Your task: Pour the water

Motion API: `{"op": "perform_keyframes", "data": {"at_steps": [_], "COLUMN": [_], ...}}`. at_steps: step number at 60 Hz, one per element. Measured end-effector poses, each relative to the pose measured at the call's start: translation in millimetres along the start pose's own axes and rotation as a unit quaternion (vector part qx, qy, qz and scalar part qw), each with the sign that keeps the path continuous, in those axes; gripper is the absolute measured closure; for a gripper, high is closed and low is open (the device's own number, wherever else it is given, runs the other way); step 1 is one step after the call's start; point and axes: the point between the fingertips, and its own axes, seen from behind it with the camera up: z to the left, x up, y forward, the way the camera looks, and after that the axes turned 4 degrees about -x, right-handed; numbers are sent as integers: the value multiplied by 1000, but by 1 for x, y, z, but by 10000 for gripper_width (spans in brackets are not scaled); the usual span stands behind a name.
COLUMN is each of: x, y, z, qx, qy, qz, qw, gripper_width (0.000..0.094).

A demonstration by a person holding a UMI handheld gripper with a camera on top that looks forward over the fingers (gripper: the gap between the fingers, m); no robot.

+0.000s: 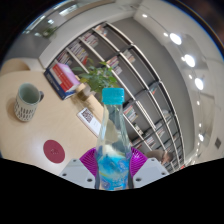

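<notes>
between the jaws of the gripper stands a clear water bottle with a light blue cap; the jaws are closed on its lower part, and the purple pads press on both of its sides. beyond the bottle lies a pale surface, tilted in this view. on it stands a white mug, well apart from the bottle, and near the far edge lie some books and a green plant. behind them stands a long shelf.
</notes>
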Motion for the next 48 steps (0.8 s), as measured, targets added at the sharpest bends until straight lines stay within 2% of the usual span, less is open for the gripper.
{"op": "perform_keyframes", "data": {"at_steps": [5,17,32,42,48], "x": [38,83,118,139,138], "y": [2,6,23,28,25], "z": [24,64,100,113,117], "qx": [13,22,-2,-31,-42], "qy": [-102,-318,-514,-639,-660], "qz": [-11,-27,-55,-90,-90], "qw": [995,947,856,763,745], "gripper_width": [563,562,558,559,558]}}
